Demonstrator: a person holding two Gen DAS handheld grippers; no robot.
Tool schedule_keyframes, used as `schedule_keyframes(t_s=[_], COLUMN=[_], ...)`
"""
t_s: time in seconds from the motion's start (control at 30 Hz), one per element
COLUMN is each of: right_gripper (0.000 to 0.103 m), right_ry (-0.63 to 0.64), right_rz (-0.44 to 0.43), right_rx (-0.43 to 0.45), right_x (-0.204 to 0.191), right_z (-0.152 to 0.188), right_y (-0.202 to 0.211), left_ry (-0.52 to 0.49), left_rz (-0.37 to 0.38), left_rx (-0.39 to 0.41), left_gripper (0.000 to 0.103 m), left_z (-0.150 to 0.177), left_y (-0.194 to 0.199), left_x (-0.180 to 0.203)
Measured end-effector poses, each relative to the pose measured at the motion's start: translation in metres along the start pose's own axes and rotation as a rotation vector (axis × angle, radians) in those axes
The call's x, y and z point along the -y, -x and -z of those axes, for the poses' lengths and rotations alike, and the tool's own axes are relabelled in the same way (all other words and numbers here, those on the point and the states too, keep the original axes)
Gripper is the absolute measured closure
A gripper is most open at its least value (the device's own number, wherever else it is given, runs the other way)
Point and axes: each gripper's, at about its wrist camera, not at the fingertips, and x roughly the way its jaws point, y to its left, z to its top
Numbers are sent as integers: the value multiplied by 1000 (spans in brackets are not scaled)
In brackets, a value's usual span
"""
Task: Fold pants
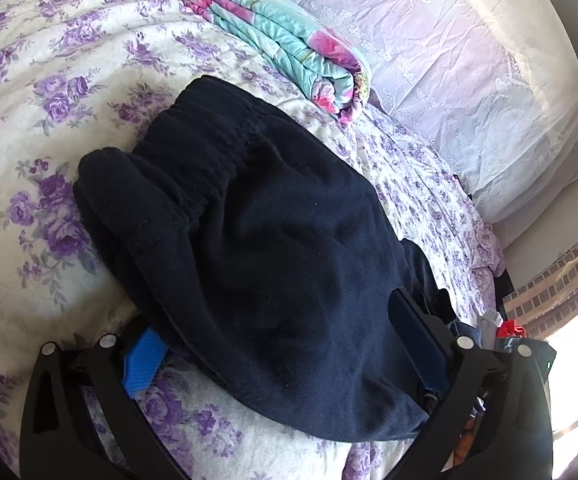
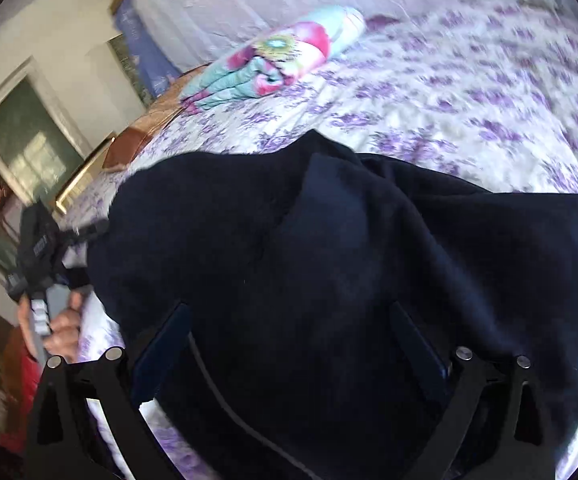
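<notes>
Both grippers, left and right, stand wide, pants draped between beside the folded quilt; unclamped, the fold may slide apart.

The pants are lying across the middle of the bed, covering the space between both grippers' fingers. A folded quilt is blocking the far edge. Bare sheet is staying free along the bed's left side.
</notes>
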Motion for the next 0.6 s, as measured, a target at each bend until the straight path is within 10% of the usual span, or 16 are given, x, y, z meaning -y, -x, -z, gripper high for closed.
schedule_keyframes(t_s=[0.17,0.4,0.5,0.6], right_gripper=[3,3,3,3], right_ry=[104,270,377,489], right_rz=[-13,123,273,495], right_rx=[76,-33,-19,200], right_x=[20,73,57,32], right_z=[-30,-27,-13,-1], right_y=[49,14,6,31], left_ry=[21,168,231,223], left_rz=[41,10,-47,-103], left_rx=[-43,-28,-3,0], left_gripper=[5,5,5,5], left_z=[0,-8,-19,-21], left_y=[7,16,17,13], left_x=[-8,-19,-25,-23])
